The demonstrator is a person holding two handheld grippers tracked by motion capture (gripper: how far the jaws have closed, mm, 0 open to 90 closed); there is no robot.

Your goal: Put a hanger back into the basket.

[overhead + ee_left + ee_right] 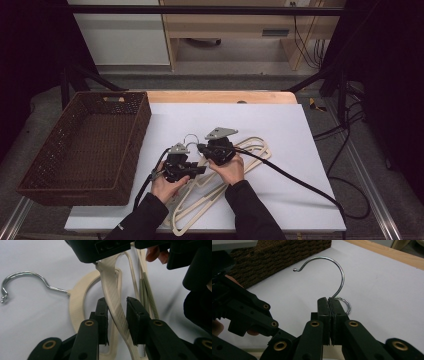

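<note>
- A white sheet [280, 125] covers a wooden table [220, 96], whose far edge stays bare.
- A light wooden cabinet [235, 25] stands far beyond it, beside a white panel [120, 35] to the left.
- Grey floor [240, 62] stretches between table and furniture.
- Black cables [345, 145] trail along the right side.
- Dark drapes [30, 60] close off left and right.
</note>
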